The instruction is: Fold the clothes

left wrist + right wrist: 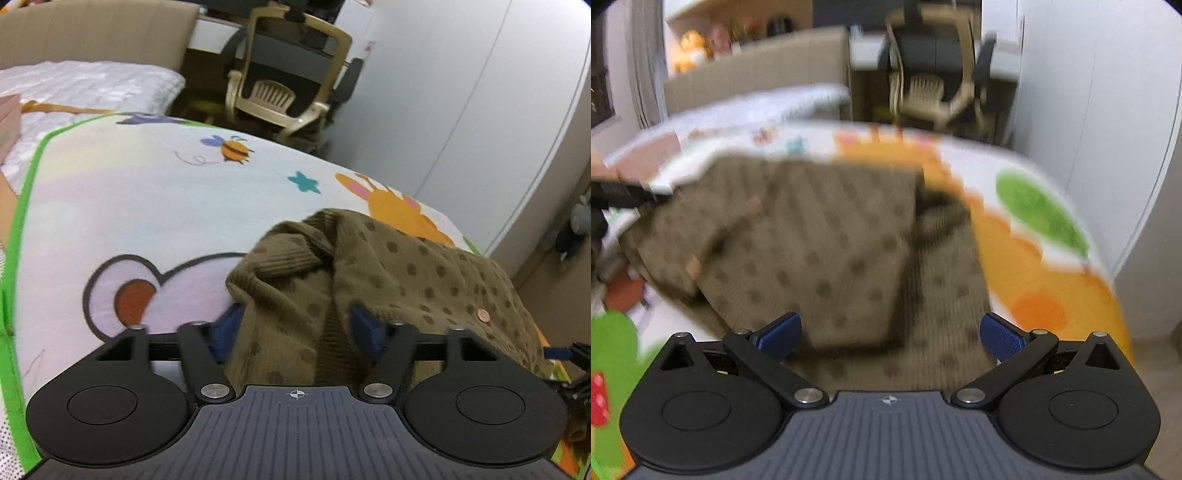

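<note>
An olive-brown dotted knit cardigan [388, 273] lies on a cartoon-print play mat [155, 206]. My left gripper [295, 325] is wide apart, with bunched cardigan fabric draped between its blue pads [364, 326]; the jaws are not closed on it. In the blurred right wrist view the cardigan [820, 236] lies partly folded, a sleeve [942, 258] at its right. My right gripper [890, 332] is open and empty just above its near edge. The left gripper [624, 195] shows at the cardigan's left edge.
An office chair [291, 74] stands beyond the mat. A bed with a white quilt [88, 85] and beige headboard is at the far left. A white wardrobe wall [461, 92] runs along the right. A pink box [9, 122] sits at the left edge.
</note>
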Motion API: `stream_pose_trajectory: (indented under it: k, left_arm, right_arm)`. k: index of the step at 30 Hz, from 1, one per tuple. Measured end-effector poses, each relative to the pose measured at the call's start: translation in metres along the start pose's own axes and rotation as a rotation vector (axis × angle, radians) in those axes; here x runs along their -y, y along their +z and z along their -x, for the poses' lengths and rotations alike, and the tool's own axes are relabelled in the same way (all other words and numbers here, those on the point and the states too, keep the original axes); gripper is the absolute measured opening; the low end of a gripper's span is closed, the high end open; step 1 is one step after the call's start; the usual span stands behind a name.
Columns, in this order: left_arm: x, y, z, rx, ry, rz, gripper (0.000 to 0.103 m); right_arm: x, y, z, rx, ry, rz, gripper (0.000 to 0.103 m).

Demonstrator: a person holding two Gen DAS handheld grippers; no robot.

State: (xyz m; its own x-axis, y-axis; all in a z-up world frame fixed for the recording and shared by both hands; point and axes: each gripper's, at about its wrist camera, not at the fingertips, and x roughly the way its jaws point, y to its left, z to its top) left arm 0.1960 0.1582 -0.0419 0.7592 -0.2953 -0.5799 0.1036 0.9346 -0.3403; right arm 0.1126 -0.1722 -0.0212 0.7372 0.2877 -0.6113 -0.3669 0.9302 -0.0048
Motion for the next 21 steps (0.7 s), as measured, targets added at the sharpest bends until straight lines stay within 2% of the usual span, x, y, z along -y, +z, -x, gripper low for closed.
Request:
stream_pose_trajectory:
  k: [1, 2, 3, 4, 7, 9, 12, 14, 16, 19, 21]
  left_arm:
    - [0.001, -0.001, 0.001, -0.003, -0.003, -0.008, 0.048]
    - [0.001, -0.001, 0.004, -0.007, -0.012, -0.003, 0.033]
    - [0.001, -0.001, 0.006, -0.013, -0.023, 0.005, 0.026]
    - [0.002, 0.0, 0.009, -0.011, -0.042, 0.02, 0.026]
    - [0.005, 0.003, 0.018, -0.006, -0.122, 0.076, 0.026]
    - [0.009, 0.006, 0.023, -0.005, -0.174, 0.109, 0.026]
    - [0.01, 0.01, 0.018, -0.027, -0.202, 0.162, 0.026]
    - [0.006, 0.012, 0.013, -0.048, -0.22, 0.209, 0.026]
    - [0.0, 0.015, 0.009, -0.063, -0.247, 0.244, 0.03]
    - [-0.01, 0.016, 0.002, -0.079, -0.293, 0.292, 0.037]
    - [-0.017, 0.013, -0.003, -0.092, -0.33, 0.336, 0.043]
  right_arm:
    - [-0.01, 0.005, 0.009, 0.052, 0.004, 0.028, 0.103]
    - [-0.019, 0.011, 0.018, 0.103, 0.009, 0.056, 0.103]
    - [-0.029, 0.016, 0.027, 0.155, 0.013, 0.084, 0.103]
    - [-0.041, 0.022, 0.032, 0.192, 0.027, 0.114, 0.103]
    - [-0.096, 0.035, 0.021, 0.209, 0.121, 0.222, 0.103]
    - [-0.138, 0.037, 0.004, 0.194, 0.186, 0.308, 0.103]
    - [-0.201, 0.035, -0.026, 0.175, 0.243, 0.467, 0.103]
    - [-0.23, 0.036, -0.045, 0.163, 0.246, 0.532, 0.103]
    - [-0.248, 0.038, -0.061, 0.152, 0.226, 0.56, 0.103]
    - [-0.26, 0.045, -0.08, 0.137, 0.168, 0.537, 0.103]
    - [-0.258, 0.051, -0.086, 0.118, 0.134, 0.475, 0.103]
